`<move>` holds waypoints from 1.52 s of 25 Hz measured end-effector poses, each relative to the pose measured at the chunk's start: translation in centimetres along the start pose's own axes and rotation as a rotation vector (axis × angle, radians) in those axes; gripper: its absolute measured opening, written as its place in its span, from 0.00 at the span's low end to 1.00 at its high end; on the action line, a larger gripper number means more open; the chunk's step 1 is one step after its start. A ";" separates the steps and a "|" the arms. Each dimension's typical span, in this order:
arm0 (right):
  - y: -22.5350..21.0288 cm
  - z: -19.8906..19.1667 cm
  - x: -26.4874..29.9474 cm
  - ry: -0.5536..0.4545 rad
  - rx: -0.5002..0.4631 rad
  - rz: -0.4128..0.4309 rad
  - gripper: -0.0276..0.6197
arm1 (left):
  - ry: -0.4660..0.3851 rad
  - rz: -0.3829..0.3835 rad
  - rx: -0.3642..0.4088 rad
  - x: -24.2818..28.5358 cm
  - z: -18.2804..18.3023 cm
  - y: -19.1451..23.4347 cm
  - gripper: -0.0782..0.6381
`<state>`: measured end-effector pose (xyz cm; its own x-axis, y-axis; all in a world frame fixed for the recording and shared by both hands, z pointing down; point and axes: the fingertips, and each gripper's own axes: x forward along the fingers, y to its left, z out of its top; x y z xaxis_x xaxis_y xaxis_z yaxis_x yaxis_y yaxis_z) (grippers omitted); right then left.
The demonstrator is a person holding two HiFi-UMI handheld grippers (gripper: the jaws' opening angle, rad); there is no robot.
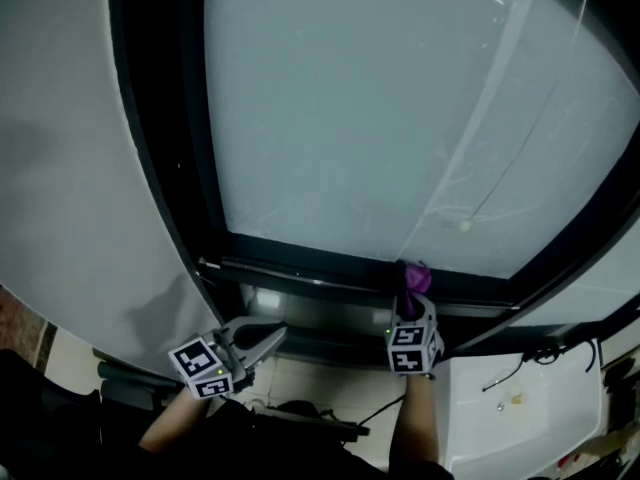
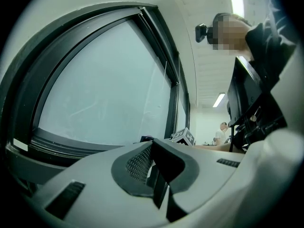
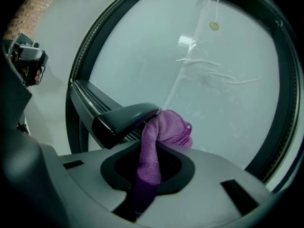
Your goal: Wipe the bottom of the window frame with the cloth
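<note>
Purple cloth point(image 3: 163, 129) sits clamped in the right hand-held gripper point(image 3: 159, 127).

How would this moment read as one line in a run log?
right gripper: shut on purple cloth, at window frame bottom | left gripper: shut, empty

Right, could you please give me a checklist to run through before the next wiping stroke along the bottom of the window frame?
1. Purple fabric cloth clamped in right gripper: ok.
2. Cloth positioned at the bottom rail of the dark window frame: ok.
3. Cloth pressing firmly on that rail: cannot tell.
4. Left gripper shut, empty, apart from the rail: ok.
5. Thin hanging cord with small bead apart from the cloth: ok.
</note>
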<state>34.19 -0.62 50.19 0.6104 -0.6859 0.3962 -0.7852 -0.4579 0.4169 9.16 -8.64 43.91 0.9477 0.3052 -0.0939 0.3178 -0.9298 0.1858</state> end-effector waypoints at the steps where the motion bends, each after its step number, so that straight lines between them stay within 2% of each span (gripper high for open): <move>1: 0.2 0.0 -0.1 -0.006 0.017 -0.020 0.15 | -0.001 -0.002 -0.001 -0.2 0.0 0.1 0.10; 7: 1.5 0.4 -0.8 -0.009 0.068 -0.128 0.15 | 0.010 -0.012 0.012 -1.2 0.2 0.9 0.10; 15: 4.5 1.1 -0.7 0.011 0.102 -0.163 0.15 | 0.004 -0.046 0.003 -1.7 0.1 2.1 0.10; 22: 5.1 1.4 -0.6 0.022 0.122 -0.241 0.15 | -0.002 -0.072 -0.001 -2.2 0.5 3.0 0.10; 27: 6.4 2.8 -0.1 0.029 0.065 -0.265 0.15 | -0.004 -0.096 -0.003 -2.7 0.8 3.6 0.10; 33: 6.1 4.4 0.4 0.053 0.101 -0.242 0.14 | 0.002 -0.120 -0.014 -3.6 1.0 3.9 0.10; 38: 5.3 5.7 1.3 0.078 0.134 -0.219 0.14 | 0.007 -0.108 -0.024 -4.8 1.0 4.1 0.10</move>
<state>30.21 -7.13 48.27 0.7695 -0.5186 0.3728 -0.6371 -0.6649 0.3900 5.89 -14.11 44.11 0.9079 0.4050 -0.1079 0.4189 -0.8862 0.1980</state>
